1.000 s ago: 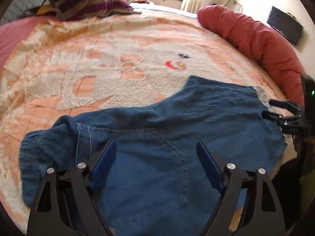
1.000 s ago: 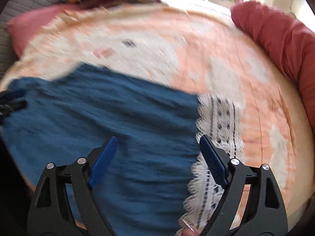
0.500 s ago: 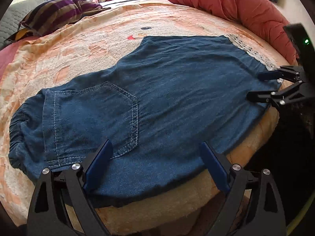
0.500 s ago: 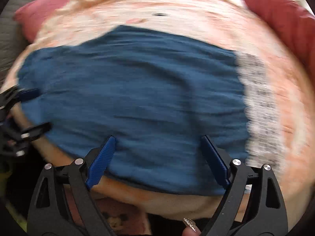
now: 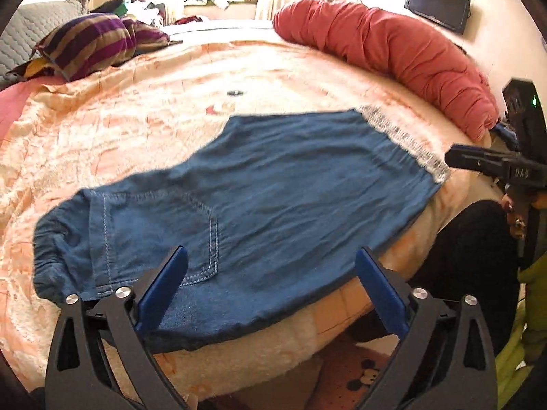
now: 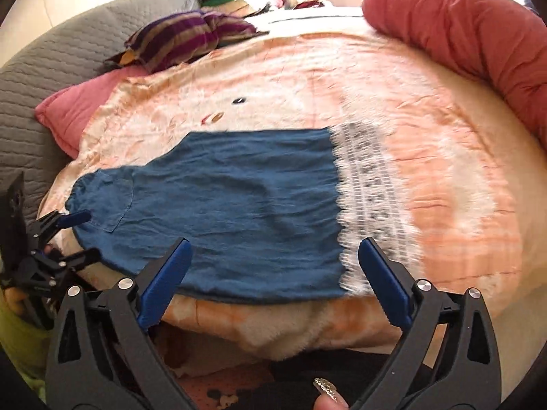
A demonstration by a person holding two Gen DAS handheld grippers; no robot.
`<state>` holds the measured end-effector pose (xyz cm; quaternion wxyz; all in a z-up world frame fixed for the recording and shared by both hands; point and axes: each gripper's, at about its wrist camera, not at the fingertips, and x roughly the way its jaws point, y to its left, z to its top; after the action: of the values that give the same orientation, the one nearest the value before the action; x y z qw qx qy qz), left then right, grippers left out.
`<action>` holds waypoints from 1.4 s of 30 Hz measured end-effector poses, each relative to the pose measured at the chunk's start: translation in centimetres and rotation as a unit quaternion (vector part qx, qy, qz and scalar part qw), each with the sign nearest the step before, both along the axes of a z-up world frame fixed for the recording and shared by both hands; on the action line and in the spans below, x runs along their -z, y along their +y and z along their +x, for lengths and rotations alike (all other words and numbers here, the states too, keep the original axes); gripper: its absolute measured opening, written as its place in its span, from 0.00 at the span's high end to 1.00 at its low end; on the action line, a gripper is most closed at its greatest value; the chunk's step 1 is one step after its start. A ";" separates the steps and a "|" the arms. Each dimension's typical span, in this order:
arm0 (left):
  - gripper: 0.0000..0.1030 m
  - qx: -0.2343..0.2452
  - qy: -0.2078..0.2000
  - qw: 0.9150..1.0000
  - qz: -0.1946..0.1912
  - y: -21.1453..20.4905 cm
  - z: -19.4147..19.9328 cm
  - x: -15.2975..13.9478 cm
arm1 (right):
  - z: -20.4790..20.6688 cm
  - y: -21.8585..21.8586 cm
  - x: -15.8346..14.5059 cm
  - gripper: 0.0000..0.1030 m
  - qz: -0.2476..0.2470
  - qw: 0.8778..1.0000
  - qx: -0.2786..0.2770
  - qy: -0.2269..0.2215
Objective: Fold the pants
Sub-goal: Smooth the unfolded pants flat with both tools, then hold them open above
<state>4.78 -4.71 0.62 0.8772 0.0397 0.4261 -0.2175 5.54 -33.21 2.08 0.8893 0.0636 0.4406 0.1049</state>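
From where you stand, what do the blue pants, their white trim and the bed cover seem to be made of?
Pants: looks like soft, thin denim or chambray, matte, with pale stitching around a pocket.
Trim: seems to be white lace with a dark pattern and a scalloped edge, though it is blurred.
Bed cover: plush, fuzzy, peach-and-cream pile, probably fleece.

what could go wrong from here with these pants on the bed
1. The pants lie at the bed's near edge; a tug could slide them off.
2. The lace hem could snag on a finger.
3. Both the left gripper and right gripper have just been opening and hold nothing, so the next pinch could catch the blanket too.
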 end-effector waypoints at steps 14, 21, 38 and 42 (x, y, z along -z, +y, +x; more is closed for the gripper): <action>0.04 0.001 -0.032 0.999 0.008 -2.8 1.5 -3.6 | -3.0 -8.8 -1.1 0.09 0.024 0.992 0.121 -0.040; 0.04 0.033 -0.006 0.999 -0.024 -6.7 4.4 -4.4 | -2.7 -9.3 -0.9 0.09 0.039 0.991 0.125 -0.038; 0.04 0.119 0.010 0.992 0.038 -19.2 14.8 -2.5 | -0.2 -7.7 2.6 0.09 0.064 0.992 0.106 0.017; 0.04 0.125 0.030 0.991 0.042 -21.0 17.2 -0.8 | 0.3 -7.9 3.4 0.09 0.063 0.992 0.108 0.023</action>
<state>21.97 -25.73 1.39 0.8273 0.1231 0.4529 -0.3088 5.84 -41.13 -1.29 0.8791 0.1686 0.4445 0.0346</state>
